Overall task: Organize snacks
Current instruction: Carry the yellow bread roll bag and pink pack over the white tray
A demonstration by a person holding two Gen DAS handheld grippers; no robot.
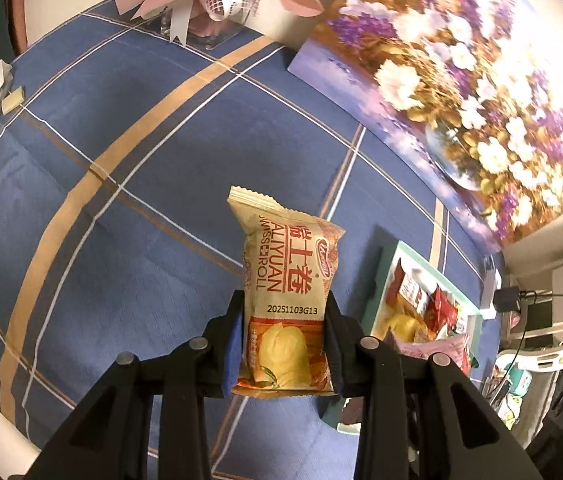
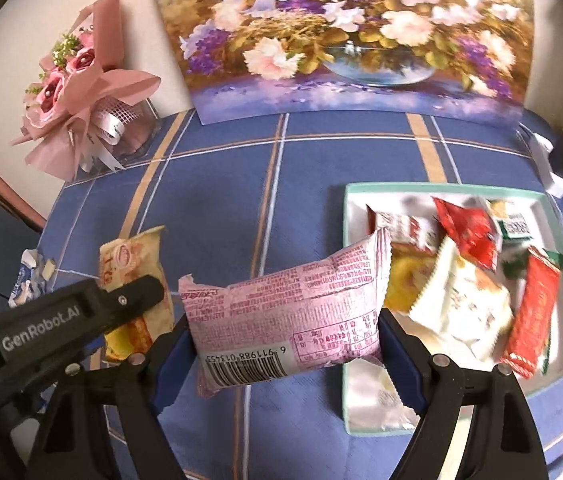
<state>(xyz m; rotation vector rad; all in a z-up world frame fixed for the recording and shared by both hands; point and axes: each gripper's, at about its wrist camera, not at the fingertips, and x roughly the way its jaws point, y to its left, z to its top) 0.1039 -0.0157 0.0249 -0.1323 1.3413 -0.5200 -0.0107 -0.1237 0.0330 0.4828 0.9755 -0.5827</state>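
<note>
Only the right wrist view shows both: left gripper [image 2: 153, 300] pinching the yellow roll [image 2: 133, 280], right gripper [image 2: 285, 336] seemingly clamping the pink packet [image 2: 285, 312].

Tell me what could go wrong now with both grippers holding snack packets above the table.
The tray already looks crowded, so the pink packet in the right gripper might land on the rim or slide out. The left gripper pinches only the lower end of the yellow Swiss roll packet, which might swing loose.

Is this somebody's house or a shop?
Probably a house: a table with a blue checked cloth, a flower painting against the wall, a pink bouquet, and a snack tray.
</note>
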